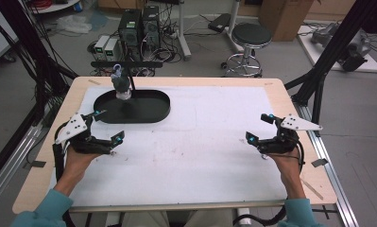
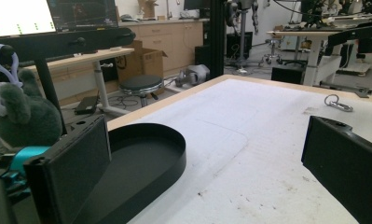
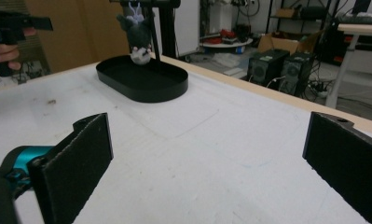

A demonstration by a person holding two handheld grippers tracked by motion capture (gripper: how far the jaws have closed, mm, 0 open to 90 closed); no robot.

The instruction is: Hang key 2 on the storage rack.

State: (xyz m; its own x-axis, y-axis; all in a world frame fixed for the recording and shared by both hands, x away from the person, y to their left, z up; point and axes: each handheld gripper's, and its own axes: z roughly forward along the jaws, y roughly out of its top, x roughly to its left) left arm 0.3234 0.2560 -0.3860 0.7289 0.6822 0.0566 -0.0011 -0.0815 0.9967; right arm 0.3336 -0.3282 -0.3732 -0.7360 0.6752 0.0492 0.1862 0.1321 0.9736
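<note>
centrally, at the far left of the surface (image 1: pixel 186 156), a small grey plush toy (image 1: pixel 121 84) is seen hanging by a pale loop from the cross-bar of a black stand (image 1: pixel 129 64), just above a shallow black oval tray (image 1: pixel 150 111). the toy is judged to be light, soft and compressible, not fragile, and likely to swing on its loop when touched; the furry body (image 2: pixel 27 119) is judged the best place for a hold, since it should yield to the jaws, while the thin loop (image 3: pixel 136 9) offers little purchase. the left gripper (image 1: pixel 106 126) is shown beside the tray's near rim, near the toy but apart from it, jaws spread wide and empty. the right gripper (image 1: pixel 259 127) is shown well apart at the right side of the surface, jaws likewise spread and holding nothing. both forearms are seen entering from the near edge, hands low over the white cover. a small key ring (image 2: pixel 337 103) is seen lying on the surface.
</note>
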